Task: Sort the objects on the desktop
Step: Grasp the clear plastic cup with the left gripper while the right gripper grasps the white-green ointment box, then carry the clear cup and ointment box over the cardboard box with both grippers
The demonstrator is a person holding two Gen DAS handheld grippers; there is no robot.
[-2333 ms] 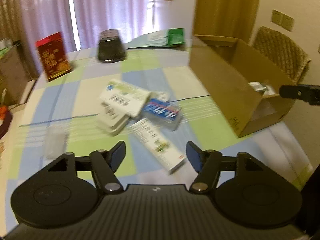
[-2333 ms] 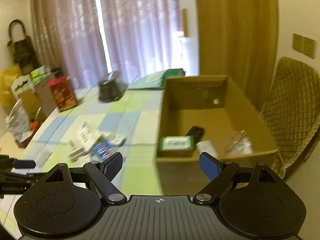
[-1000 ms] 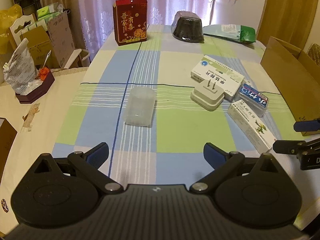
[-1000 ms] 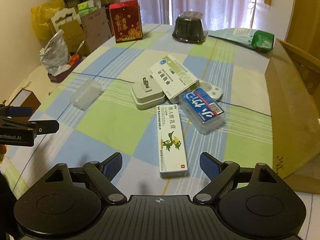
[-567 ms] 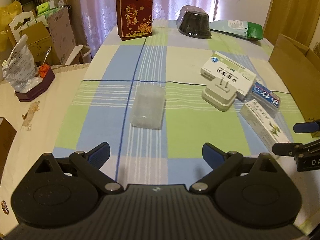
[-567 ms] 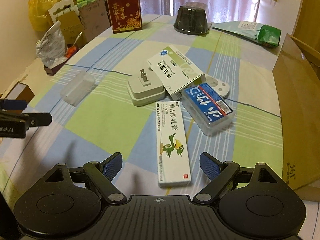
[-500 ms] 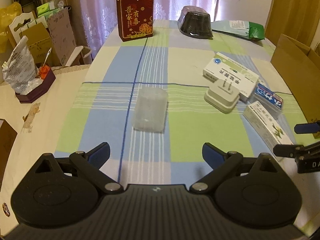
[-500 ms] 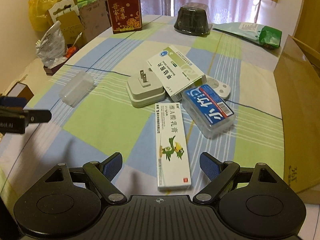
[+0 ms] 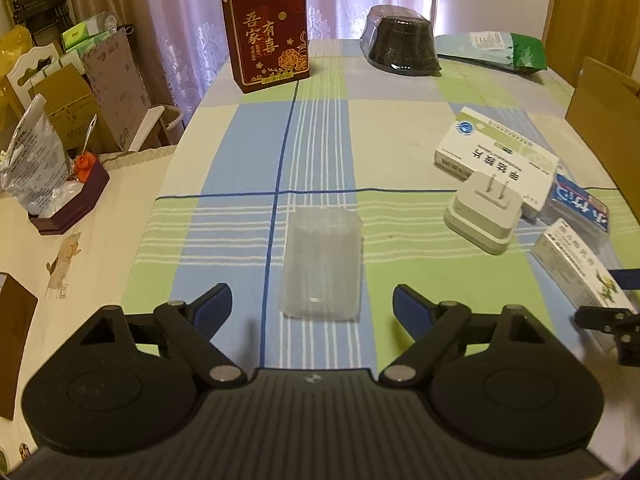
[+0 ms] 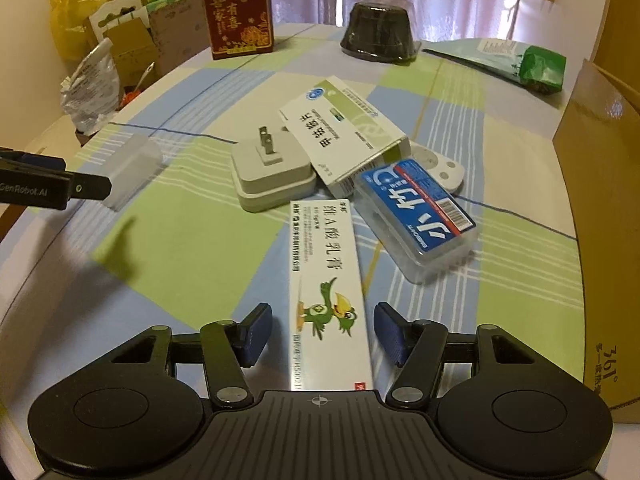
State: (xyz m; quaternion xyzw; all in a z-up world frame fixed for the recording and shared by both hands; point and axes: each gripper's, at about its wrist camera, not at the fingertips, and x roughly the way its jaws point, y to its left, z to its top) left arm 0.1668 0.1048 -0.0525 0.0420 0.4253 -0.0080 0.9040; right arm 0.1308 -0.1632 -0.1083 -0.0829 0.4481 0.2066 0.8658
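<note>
In the left wrist view, the left gripper [image 9: 312, 306] stood wide open low in the frame, its blue-padded fingers [image 9: 214, 304] flanking the near end of a frosted translucent plastic case [image 9: 322, 262], a rounded rectangle lying flat on the checked tablecloth [image 9: 248, 152] at centre. At right lay a white plug adapter [image 9: 484, 216] with two metal prongs up, just beside a white-and-green medicine carton [image 9: 496, 160]. A glossy red gift box [image 9: 268, 32] stood upright at the top, with a dark wrapped bowl [image 9: 400, 40] to its right. The tip of the other tool showed at the right edge.

In the right wrist view, the right gripper [image 10: 322, 338] was also open, its pads either side of the near end of a long white ointment box [image 10: 328, 292] printed with a green cartoon duck, not touching it. This view alone showed the clear hard case with a blue label [image 10: 418, 214] in full, a white remote [image 10: 438, 166] half hidden behind it, and the plain brown wall of a cardboard box [image 10: 600, 200] along the right edge. The medicine carton rested tilted on the adapter.
</note>
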